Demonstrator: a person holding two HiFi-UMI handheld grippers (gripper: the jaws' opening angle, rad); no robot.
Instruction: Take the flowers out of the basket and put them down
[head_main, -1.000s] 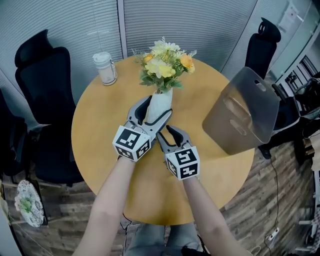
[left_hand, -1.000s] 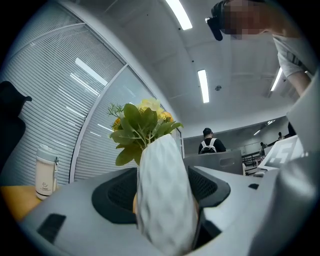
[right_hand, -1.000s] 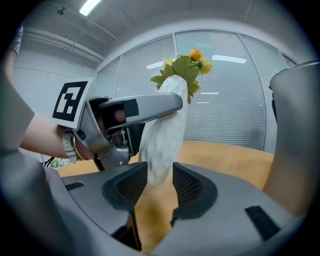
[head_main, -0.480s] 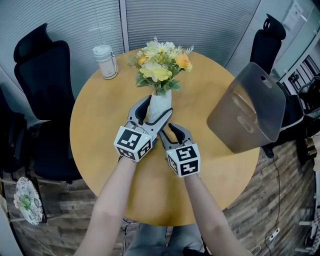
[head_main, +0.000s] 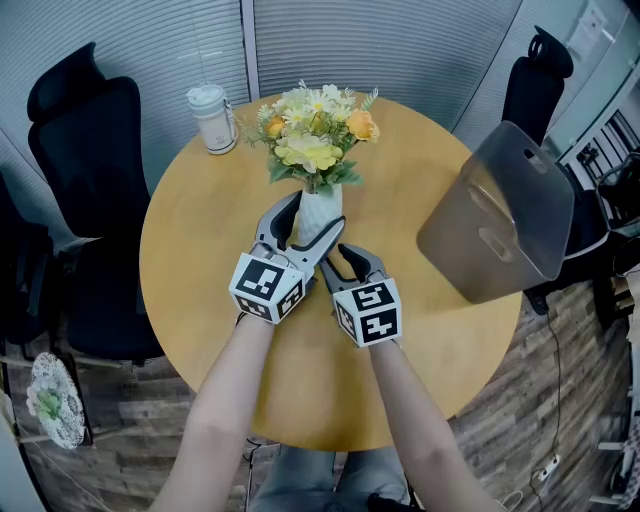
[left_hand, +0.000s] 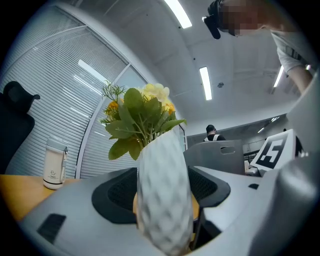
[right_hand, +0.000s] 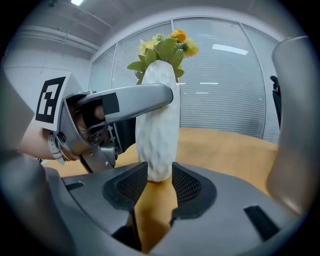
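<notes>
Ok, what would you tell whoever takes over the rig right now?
Left tongs: shut on the white vase at mid-body, flowers on top.
Right tongs: pads appear to pinch the vase's base.
Grey basket: at the right edge of the table, flowers out of it.
Left to do: set the vase on the table and release. Whether it rests there now is unclear.

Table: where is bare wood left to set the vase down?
Bare: the table's near half, and the stretch between the vase and the grey basket. Crowded: the far left by the white cup.
</notes>
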